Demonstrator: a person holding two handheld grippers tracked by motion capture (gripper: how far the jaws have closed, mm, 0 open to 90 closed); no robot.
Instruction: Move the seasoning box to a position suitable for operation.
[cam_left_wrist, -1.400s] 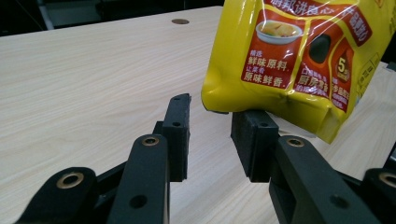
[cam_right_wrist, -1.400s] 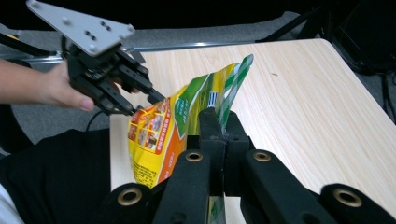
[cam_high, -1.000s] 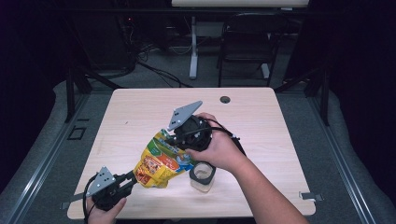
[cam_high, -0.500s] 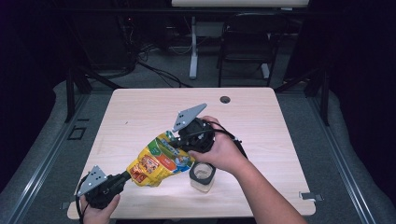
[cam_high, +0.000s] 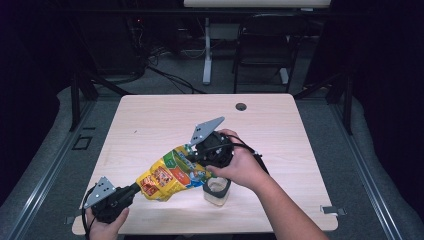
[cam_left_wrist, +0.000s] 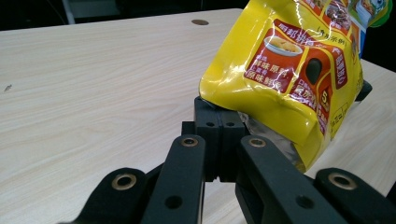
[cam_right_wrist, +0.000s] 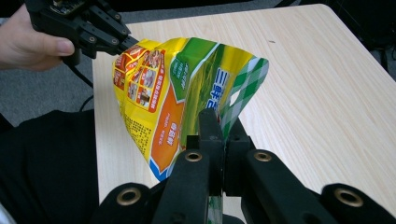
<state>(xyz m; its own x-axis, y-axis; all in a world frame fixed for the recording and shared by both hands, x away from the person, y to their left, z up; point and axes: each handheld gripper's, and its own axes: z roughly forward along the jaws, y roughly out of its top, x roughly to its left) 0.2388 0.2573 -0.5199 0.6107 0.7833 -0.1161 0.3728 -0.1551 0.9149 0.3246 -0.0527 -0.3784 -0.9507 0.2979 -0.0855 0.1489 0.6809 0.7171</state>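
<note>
Above the pale wooden table (cam_high: 150, 120), the left gripper (cam_high: 134, 189) and right gripper (cam_high: 192, 153) each clamp opposite ends of a yellow snack bag (cam_high: 170, 175), near a small cup (cam_high: 217, 191).

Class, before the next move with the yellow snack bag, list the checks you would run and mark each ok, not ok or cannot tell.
1. Left gripper shut on the bag's bottom edge: ok.
2. Right gripper shut on the bag's green end: ok.
3. Bag lifted off the table: ok.
4. Bag sealed: cannot tell.
5. Clear cup upright beside the bag: ok.
6. Cup contents: cannot tell.
</note>
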